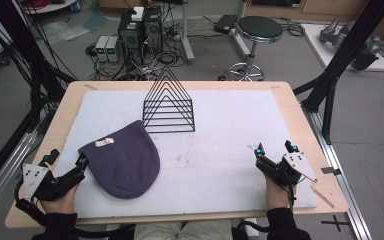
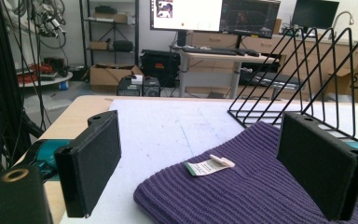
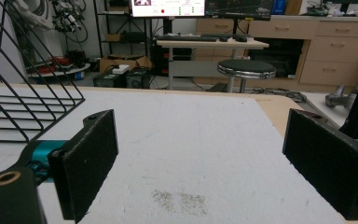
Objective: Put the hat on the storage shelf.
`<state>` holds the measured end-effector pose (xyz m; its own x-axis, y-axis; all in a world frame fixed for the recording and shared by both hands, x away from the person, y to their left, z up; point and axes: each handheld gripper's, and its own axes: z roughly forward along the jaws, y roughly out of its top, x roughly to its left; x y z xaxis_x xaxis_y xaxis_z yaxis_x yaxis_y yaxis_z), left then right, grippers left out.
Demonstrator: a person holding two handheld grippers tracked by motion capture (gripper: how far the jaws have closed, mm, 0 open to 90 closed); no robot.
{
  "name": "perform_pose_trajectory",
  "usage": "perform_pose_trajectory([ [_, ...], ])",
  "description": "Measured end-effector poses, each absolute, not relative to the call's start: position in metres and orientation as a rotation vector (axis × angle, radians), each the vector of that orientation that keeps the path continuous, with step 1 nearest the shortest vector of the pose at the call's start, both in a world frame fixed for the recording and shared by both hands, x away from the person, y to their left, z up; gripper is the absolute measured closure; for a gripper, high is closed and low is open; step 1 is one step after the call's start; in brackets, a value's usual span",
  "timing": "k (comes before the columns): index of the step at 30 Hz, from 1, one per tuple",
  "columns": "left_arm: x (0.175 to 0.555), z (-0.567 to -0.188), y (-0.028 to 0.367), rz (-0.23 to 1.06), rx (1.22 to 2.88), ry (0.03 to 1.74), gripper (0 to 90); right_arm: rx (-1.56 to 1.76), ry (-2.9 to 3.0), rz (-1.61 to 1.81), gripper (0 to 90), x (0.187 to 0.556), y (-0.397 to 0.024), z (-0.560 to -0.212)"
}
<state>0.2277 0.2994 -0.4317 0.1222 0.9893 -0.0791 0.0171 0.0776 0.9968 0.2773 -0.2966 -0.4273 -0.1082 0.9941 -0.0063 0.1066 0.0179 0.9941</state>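
A purple knit beanie (image 1: 122,162) lies flat on the white mat (image 1: 220,150), left of centre, with a small white label (image 1: 104,143) on its upper part. My left gripper (image 1: 68,157) rests at the mat's front left corner, open, its inner jaw right by the beanie's left edge. In the left gripper view the beanie (image 2: 251,186) and label (image 2: 208,165) lie ahead of the open left gripper (image 2: 201,135), with nothing gripped. My right gripper (image 1: 274,148) sits open at the front right, and the right gripper (image 3: 204,126) has only bare mat between its jaws.
A black wire rack of triangular dividers (image 1: 169,107) stands at the mat's back centre, just behind the beanie. The wooden table (image 1: 300,120) borders the mat. Black frame posts (image 1: 347,50) rise at the right, and a stool (image 1: 257,30) and computers (image 1: 140,30) stand on the floor behind.
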Motion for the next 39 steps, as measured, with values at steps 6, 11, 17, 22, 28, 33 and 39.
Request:
perform_pose_trajectory([
  [6,0.227,-0.431,0.298,1.056,1.223,1.154,14.2,1.23,1.372,1.234,9.4,0.276,-0.297,-0.427],
  [11,0.228,-0.432,0.299,1.057,1.226,1.158,14.2,1.233,1.375,1.235,9.4,0.277,-0.297,-0.428],
  [17,0.228,-0.432,0.3,1.051,1.233,1.14,14.3,1.232,1.378,1.238,9.4,0.277,-0.298,-0.428],
  [22,0.229,-0.432,0.301,1.048,1.269,1.109,15.2,1.245,1.374,1.247,9.4,0.277,-0.298,-0.428],
  [28,0.229,-0.425,0.302,1.026,1.31,1.043,15.2,1.25,1.371,1.246,9.4,0.277,-0.3,-0.428],
  [33,0.23,-0.421,0.304,0.973,1.334,1.014,15.4,1.256,1.375,1.248,9.4,0.277,-0.301,-0.429],
  [39,0.232,-0.415,0.302,0.943,1.416,0.957,15.8,1.254,1.377,1.245,9.4,0.277,-0.301,-0.429],
])
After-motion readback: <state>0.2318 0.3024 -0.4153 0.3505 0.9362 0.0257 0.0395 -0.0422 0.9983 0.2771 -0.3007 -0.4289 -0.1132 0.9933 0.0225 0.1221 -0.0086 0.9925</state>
